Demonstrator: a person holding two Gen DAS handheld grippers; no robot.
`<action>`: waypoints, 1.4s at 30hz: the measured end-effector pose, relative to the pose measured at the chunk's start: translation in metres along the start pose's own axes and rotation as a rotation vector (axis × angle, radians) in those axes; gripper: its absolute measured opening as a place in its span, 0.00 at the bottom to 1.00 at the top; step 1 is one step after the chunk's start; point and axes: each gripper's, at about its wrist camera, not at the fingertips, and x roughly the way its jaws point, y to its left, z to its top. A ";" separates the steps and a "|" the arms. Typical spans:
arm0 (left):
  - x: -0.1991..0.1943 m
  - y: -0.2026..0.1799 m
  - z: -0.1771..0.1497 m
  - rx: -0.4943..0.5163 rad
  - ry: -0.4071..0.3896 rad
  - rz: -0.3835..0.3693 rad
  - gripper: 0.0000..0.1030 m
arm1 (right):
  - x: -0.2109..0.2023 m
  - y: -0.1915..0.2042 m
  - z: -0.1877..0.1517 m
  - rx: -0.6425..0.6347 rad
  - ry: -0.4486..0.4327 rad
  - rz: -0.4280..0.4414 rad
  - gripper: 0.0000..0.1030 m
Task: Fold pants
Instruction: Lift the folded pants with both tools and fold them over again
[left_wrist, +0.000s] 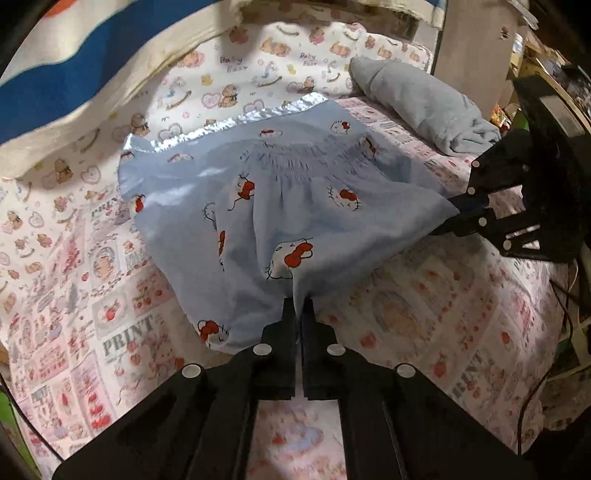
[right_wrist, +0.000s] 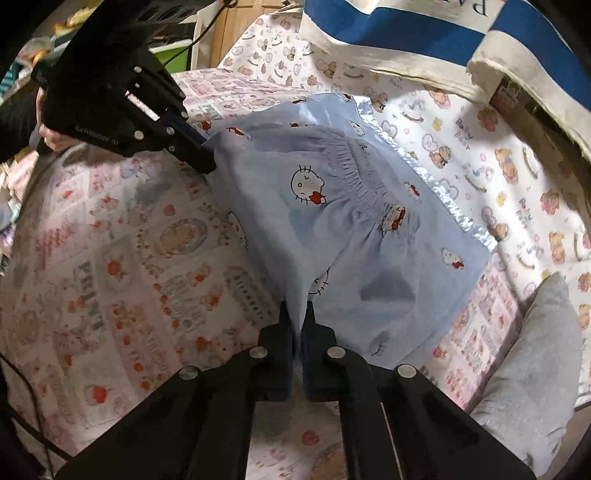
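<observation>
Right now your whole work surface is the printed bedsheet (left_wrist: 122, 295), pink and white with fruit pictures and the word PRINT. Against the far side lies a teddy-bear patterned cloth (left_wrist: 229, 77), and a folded grey blanket (left_wrist: 424, 107) sits near the corner. On the sheet, between your two tools, lie the light blue pants (left_wrist: 295, 206) with the cartoon cat print, gathered waistband showing and a shiny satin hem toward the bear cloth. Your left gripper (left_wrist: 298, 306) is clenched on a pinch of the pants' near edge. Your right gripper (right_wrist: 298, 308) is likewise clamped on another corner of the same fabric.
</observation>
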 end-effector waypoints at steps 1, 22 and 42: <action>-0.005 -0.003 -0.003 0.003 0.000 -0.009 0.01 | -0.004 0.002 -0.001 0.002 -0.005 0.014 0.03; -0.052 0.014 0.033 0.015 -0.014 -0.046 0.01 | -0.059 -0.044 0.038 0.062 -0.099 0.217 0.03; -0.078 -0.003 0.012 0.045 -0.068 -0.093 0.01 | -0.072 -0.023 0.035 -0.019 -0.156 0.198 0.03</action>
